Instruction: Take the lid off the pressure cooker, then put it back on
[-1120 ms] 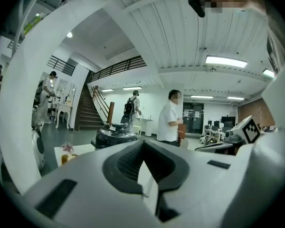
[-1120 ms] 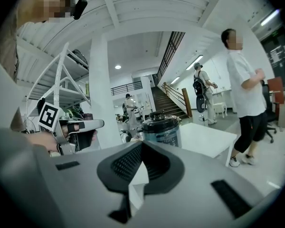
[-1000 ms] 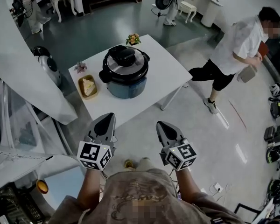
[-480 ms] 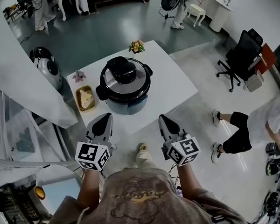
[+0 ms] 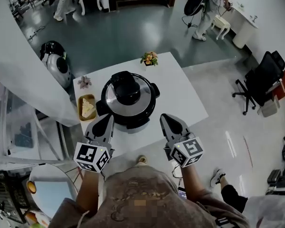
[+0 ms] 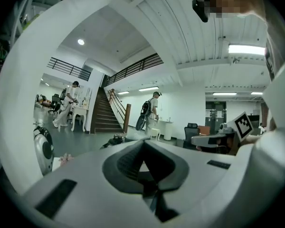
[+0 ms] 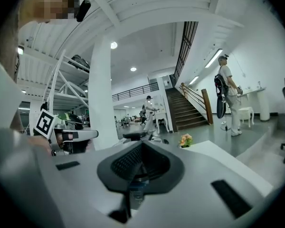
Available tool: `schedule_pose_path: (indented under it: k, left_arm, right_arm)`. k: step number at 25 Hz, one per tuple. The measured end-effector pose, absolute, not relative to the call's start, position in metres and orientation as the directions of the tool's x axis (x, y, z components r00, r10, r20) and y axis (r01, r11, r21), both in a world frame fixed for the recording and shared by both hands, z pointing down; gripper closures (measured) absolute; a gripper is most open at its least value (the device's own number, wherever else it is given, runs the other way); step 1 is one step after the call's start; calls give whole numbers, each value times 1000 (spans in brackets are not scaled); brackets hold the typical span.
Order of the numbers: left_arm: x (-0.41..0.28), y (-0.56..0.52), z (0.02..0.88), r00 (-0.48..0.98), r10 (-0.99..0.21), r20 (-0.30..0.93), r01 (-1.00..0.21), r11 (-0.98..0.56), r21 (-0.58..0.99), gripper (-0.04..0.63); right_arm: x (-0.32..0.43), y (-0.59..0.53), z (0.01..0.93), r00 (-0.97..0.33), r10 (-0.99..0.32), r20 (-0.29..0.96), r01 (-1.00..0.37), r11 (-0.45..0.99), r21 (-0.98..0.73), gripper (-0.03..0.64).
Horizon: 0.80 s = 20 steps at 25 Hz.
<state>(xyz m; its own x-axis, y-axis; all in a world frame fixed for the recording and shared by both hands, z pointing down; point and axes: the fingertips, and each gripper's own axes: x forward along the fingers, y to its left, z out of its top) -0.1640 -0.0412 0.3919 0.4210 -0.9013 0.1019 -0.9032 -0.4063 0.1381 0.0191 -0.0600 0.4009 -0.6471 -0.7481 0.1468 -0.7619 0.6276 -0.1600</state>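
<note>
1. The white table (image 5: 190, 91) stands on the grey floor directly in front of the person, with one corner pointing away
2. The pressure cooker (image 5: 133, 121) sits on the table close to its near edge, and in the head view it lies between the two grippers
3. The lid (image 5: 143, 99) is seated on the cooker with its black handle on top, so I judge the task has not started: the lid has yet to be lifted off and then put back on
4. The left gripper (image 5: 108, 118) has its jaws pressed together with nothing between them; it is held near the cooker's left side and looks clear of it
5. The right gripper (image 5: 164, 117) is likewise closed and empty, near the cooker's right side and apparently apart from it
6. A small tray (image 5: 87, 107) of food lies just left of the cooker
7. A little pot of flowers (image 5: 149, 58) stands at the table's far edge, behind the cooker
</note>
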Motion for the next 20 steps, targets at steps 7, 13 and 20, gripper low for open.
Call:
schedule_pose_path:
  k: [7, 13, 20]
  left_arm:
    - [-164, -60, 386, 388, -917, 95, -920, -379, 101, 594]
    - [-167, -79, 383, 416, -905, 95, -909, -409, 80, 594]
    - [-170, -96, 384, 454, -886, 93, -889, -443, 116, 533]
  right_arm:
    - [2, -93, 397, -716, -684, 141, -698, 700, -153, 620]
    - [-12, -112, 393, -726, -675, 130, -687, 712, -141, 620]
    - [-26, -125, 389, -751, -653, 104, -661, 739, -132, 552]
